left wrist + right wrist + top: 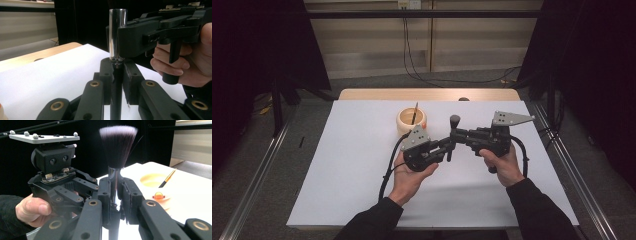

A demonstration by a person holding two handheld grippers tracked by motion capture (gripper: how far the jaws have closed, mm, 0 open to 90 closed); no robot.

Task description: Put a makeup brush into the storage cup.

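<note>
Just in front of the cup [411, 120], over the white mat [337, 175], both grippers meet nose to nose on one brush [453, 136], which stands upright between them with its bristles on top. That arrangement reads as a handover or a two-handed pull: the right gripper [456, 135] is clamped tight on the shiny metal ferrule, as its own view shows with the jaws pressed on the chrome below the bristle tuft [118, 146], while the left gripper [447, 145] is closed on the dark handle lower down, just under the ferrule [117, 35]. Gripping at two heights keeps the brush steady and lets either hand take over, I judge. Its head is a dense, flat-topped tuft, dark at the base and pale at the tips; the ferrule is polished silver, the handle black and slim. A thin paintbrush [414, 113] leans inside the cup, beyond the grippers.
</note>
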